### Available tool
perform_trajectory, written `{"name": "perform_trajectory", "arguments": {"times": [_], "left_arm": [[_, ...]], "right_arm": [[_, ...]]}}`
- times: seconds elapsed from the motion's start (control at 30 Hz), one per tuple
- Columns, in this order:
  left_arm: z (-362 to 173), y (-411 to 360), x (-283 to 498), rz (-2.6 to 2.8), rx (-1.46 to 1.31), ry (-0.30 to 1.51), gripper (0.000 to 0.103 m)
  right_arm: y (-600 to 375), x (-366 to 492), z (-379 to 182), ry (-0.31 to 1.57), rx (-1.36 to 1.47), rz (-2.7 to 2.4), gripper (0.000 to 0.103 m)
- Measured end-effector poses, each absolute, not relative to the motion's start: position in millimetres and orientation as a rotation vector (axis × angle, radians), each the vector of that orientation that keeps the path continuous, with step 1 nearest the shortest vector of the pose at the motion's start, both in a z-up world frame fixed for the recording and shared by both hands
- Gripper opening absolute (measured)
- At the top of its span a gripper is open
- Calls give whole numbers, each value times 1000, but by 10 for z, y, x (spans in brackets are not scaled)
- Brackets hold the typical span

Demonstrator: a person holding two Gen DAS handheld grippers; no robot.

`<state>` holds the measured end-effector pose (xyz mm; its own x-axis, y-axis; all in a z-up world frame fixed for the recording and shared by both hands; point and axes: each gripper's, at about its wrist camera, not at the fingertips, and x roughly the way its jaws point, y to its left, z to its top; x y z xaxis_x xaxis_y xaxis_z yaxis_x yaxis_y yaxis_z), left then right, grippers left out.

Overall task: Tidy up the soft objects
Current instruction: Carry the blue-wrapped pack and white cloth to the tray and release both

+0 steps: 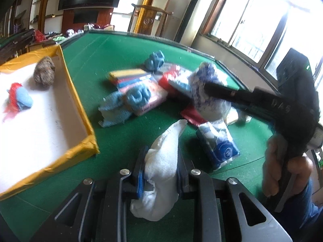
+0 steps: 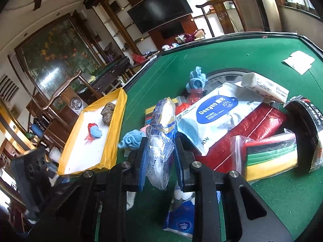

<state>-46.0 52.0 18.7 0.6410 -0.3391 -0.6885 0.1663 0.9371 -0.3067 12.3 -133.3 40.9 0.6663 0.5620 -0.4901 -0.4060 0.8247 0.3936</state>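
My left gripper (image 1: pixel 160 159) is shut on a white cloth (image 1: pixel 161 173) and holds it above the green table (image 1: pixel 113 46). My right gripper (image 2: pixel 159 147) is shut on a clear plastic packet with blue print (image 2: pixel 161 133); it also shows in the left wrist view (image 1: pixel 208 92), lifted over the pile. A yellow-rimmed white tray (image 1: pixel 80 109) lies at the left with a brown woven ball (image 1: pixel 44 73) and a blue cloth with red netting (image 1: pixel 20 98). The tray shows in the right wrist view (image 2: pixel 113 133) too.
A pile lies mid-table: blue cloths (image 1: pixel 133 98), a blue knot (image 2: pixel 196 81), a Deegeo wipes pack (image 2: pixel 214 113), a red bag (image 2: pixel 252 125), coloured sponges (image 2: pixel 270 153), a tissue pack (image 1: pixel 219 145). A white napkin (image 2: pixel 298 61) lies far right. Chairs and shelves stand beyond.
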Motion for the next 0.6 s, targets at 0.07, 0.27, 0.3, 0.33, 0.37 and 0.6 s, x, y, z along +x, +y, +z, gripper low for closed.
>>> {"name": "perform_trajectory", "arguments": {"times": [0.07, 0.27, 0.3, 0.33, 0.37, 0.6], "left_arm": [[273, 579, -512, -290, -229, 807, 24], [658, 1080, -681, -194, -267, 710, 24], [689, 1248, -706, -159, -286, 703, 24], [700, 1372, -717, -132, -301, 700, 24], [705, 1503, -728, -104, -316, 696, 24], [573, 2271, -768, 115, -422, 696, 23]], "right_arm": [[-1303, 105, 416, 631, 250, 568, 24], [-1163, 84, 400, 661, 247, 662, 24], [-1107, 74, 403, 674, 248, 684, 24], [-1060, 57, 415, 677, 246, 698, 24], [-1004, 39, 432, 680, 241, 711, 24], [-243, -38, 564, 713, 187, 821, 24]]}}
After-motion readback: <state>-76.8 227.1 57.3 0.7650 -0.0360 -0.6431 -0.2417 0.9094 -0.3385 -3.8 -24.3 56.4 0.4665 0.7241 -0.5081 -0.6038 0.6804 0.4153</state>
